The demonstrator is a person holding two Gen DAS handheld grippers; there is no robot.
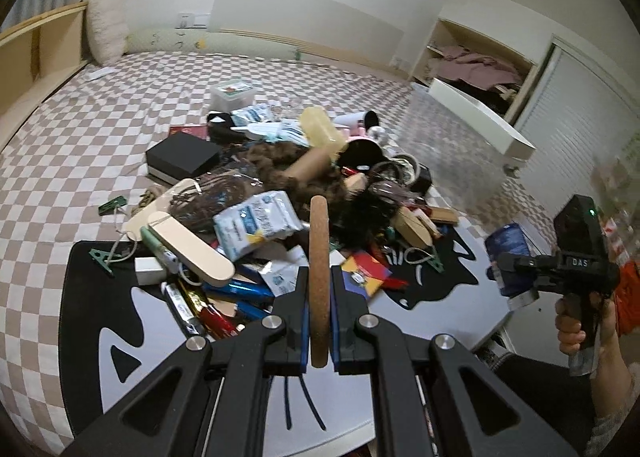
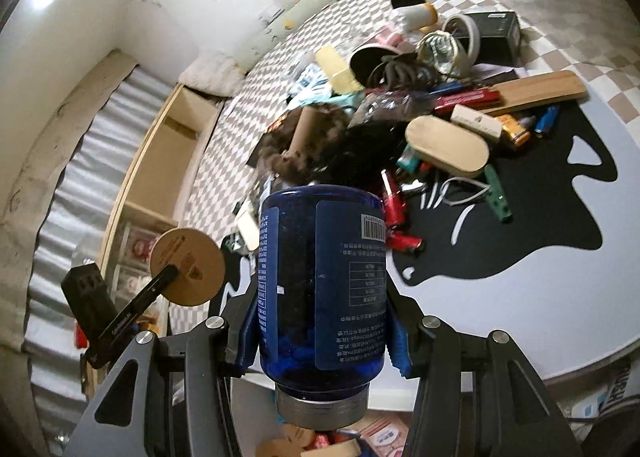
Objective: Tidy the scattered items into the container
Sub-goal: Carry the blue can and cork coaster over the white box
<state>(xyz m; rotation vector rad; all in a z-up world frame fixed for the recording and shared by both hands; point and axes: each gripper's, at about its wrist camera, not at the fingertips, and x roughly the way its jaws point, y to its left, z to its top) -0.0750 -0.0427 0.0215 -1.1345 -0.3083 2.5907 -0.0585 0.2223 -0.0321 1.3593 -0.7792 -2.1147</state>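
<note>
Cork disc (image 1: pixel 319 281) edge-on, upright, pinched between my left gripper (image 1: pixel 320 331) pads. Blue bottle (image 2: pixel 322 285) clamped in my right gripper (image 2: pixel 322 337), long axis along fingers, cap toward me. Scattered pile (image 1: pixel 280 193) ahead of both grippers. Container: I cannot tell where.

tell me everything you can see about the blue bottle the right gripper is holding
The blue bottle is translucent dark-blue plastic, wrapped in a blue label with white print, a table and a barcode. The right gripper clamps it at the sides with blue pads, lifted above the white table. It points base away from the camera, silver threaded neck nearest, no cap visible. Small blue pieces show inside near the neck.
</note>
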